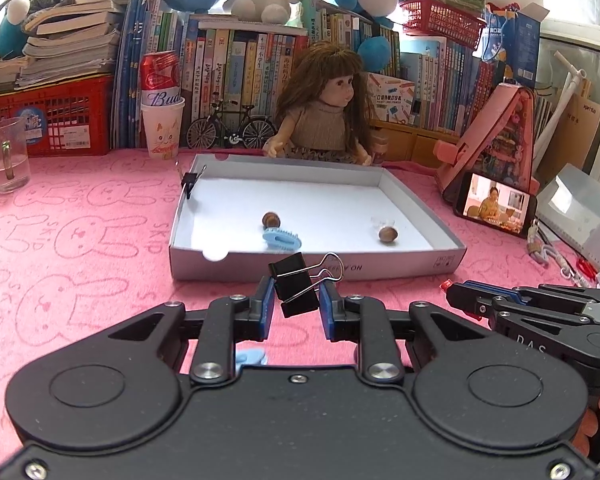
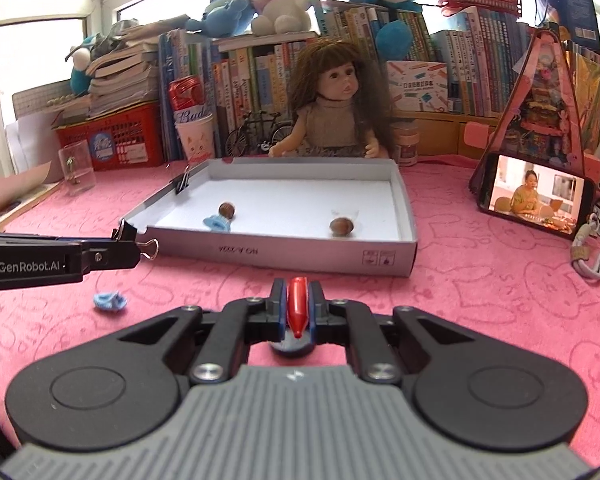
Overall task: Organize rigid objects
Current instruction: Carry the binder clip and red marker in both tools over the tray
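**Two items in the grippers, tray partly filled**

A black metal binder clip with silver wire handles [image 1: 298, 289] sits clamped between the blue pads of the left hand-held gripper [image 1: 296, 306], held clear of the cloth just short of the near wall of the shallow white cardboard tray [image 1: 404, 268]. To its right, the right hand-held gripper [image 2: 297, 306] is clenched tight on a red crayon-shaped plastic piece [image 2: 298, 304], also short of the tray's front wall.

Already inside the tray lie two brown acorn-like nuts [image 1: 271, 219] [image 1: 388, 234] and a light blue toothed plastic clip [image 1: 281, 239], while a second black binder clip [image 1: 189, 182] is pinched onto the tray's left wall. One matching light blue plastic clip [image 2: 109, 301] is out on the pink rabbit-print cloth covering the worktop [image 1: 80, 248], near the left gripper.

The sorting appears well under way but unfinished: the two held pieces have yet to go over the wall, and the stray blue clip remains to be collected. A long-haired doll [image 1: 324, 104] and a propped smartphone [image 1: 494, 204] look on from behind.
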{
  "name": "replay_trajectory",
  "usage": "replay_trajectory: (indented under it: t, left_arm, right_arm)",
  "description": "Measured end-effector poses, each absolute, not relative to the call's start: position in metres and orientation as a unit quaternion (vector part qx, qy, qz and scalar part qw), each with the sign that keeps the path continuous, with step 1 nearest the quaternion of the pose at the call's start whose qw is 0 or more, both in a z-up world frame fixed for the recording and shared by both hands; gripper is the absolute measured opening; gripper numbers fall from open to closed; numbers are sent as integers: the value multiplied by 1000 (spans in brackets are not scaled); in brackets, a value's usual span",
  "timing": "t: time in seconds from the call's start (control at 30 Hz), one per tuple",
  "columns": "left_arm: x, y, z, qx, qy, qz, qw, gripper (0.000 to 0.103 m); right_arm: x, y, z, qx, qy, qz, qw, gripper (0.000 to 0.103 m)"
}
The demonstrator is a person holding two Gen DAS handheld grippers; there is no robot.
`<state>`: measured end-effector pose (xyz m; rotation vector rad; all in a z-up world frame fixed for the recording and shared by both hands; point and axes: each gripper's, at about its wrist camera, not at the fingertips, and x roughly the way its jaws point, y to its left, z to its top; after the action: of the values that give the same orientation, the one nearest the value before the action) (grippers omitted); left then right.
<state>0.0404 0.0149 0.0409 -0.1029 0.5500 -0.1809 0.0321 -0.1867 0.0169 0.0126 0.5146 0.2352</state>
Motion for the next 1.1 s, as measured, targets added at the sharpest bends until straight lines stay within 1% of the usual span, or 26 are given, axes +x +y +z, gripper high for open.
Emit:
replay_trajectory:
  t: [0.27,0.6,0.87,1.1]
  left_arm:
    - [76,16,57,-66,274,-94,955,23]
    - [144,21,71,-96,304,-95,943,23]
    - [200,19,68,-95,344,-89,930,23]
    - [244,16,56,-85,368,-75,923,23]
  right_arm:
    - [70,-197,31,53,267,109,956,14]
    - [124,-209,45,117,282,110,946,14]
    - [174,-217,46,159,311,113,930,14]
    - [216,-220,32,178,342,100,917,14]
